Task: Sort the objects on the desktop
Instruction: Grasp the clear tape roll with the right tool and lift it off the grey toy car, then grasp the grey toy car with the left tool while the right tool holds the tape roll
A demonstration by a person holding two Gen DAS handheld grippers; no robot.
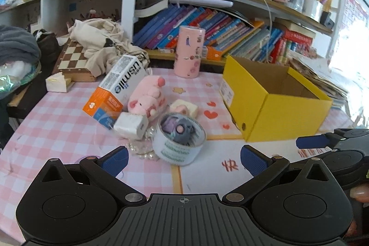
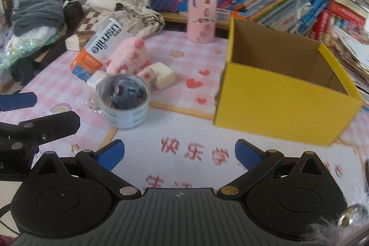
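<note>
Desk w/ pink check cloth (image 1: 57, 130); bookshelf (image 1: 230, 34) packed w/ books across upper frame, chessboard (image 1: 73, 59) and beige cloth bag (image 1: 103, 38) upper left. Yellow box (image 1: 276, 103), open top, empty, centre right. Cluster centre frame: "usmile" carton (image 1: 115, 89) leaning, pink pig plush (image 1: 147, 98) against it, white charger block (image 1: 131, 126), round tin (image 1: 180, 140) tipped, cream cube (image 1: 186, 107), pearl beads (image 1: 140, 151) under the tin. Pink cylinder (image 1: 189, 52) upright behind. Red Chinese print on the mat, blurred.

Left gripper (image 1: 184, 158) wide open, holds nothing; tin just ahead btwn its fingers. Right gripper (image 2: 180, 153) wide open, empty, over the white mat; tin upper left of it, box upper right.
</note>
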